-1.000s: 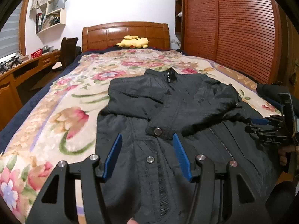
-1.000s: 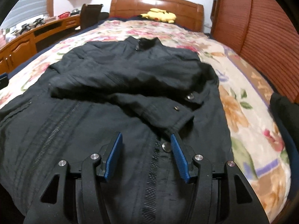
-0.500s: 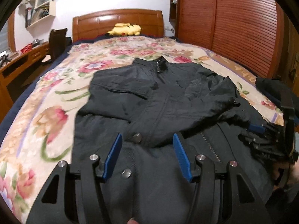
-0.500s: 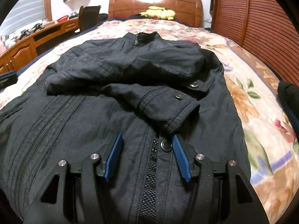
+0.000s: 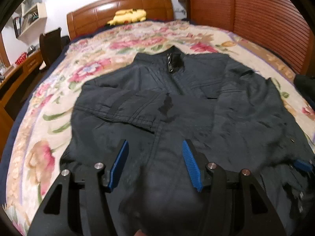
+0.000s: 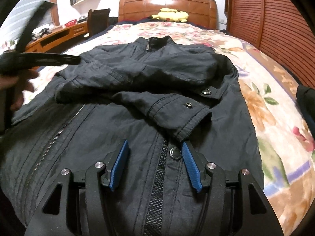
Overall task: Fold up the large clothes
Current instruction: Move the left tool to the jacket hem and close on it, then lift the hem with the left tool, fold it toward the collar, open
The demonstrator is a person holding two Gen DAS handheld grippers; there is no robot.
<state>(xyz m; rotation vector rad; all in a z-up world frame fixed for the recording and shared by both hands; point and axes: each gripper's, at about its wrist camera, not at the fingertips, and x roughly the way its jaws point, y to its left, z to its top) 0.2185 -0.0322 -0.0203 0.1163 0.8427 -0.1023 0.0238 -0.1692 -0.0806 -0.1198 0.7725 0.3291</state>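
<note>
Since the earlier frame the left gripper [image 5: 155, 163] has shifted: the dark navy zip-front jacket [image 5: 177, 106] now sits centred ahead of it rather than off to its right, and the left-wrist view is motion-blurred. Left gripper: blue-padded fingers [image 5: 120, 163] spread wide, nothing between them, hovering over the jacket's lower hem area. Right gripper [image 6: 155, 165]: blue-padded fingers [image 6: 192, 167] likewise spread apart, held low over the jacket's front placket, with a round metal snap button [image 6: 175, 153] just inside its right finger; contact with the cloth cannot be told. Jacket lies flat, front up, on the floral bedspread [image 6: 261, 106], collar away from both tools, hem nearest them. Both sleeves are folded across the chest; the snap-buttoned cuff [image 6: 189, 118] of one lies just ahead of the right gripper. From the right-wrist view the left gripper appears at far left as a blurred dark shape, over the jacket's shoulder. From the left-wrist view a blue pad of the right gripper shows at far right, at the jacket's edge. Far ahead: wooden headboard [image 6: 167, 5] with a yellow plush toy [image 6: 169, 14] before it; slatted wooden wardrobe [image 5: 256, 15] to the right.
</note>
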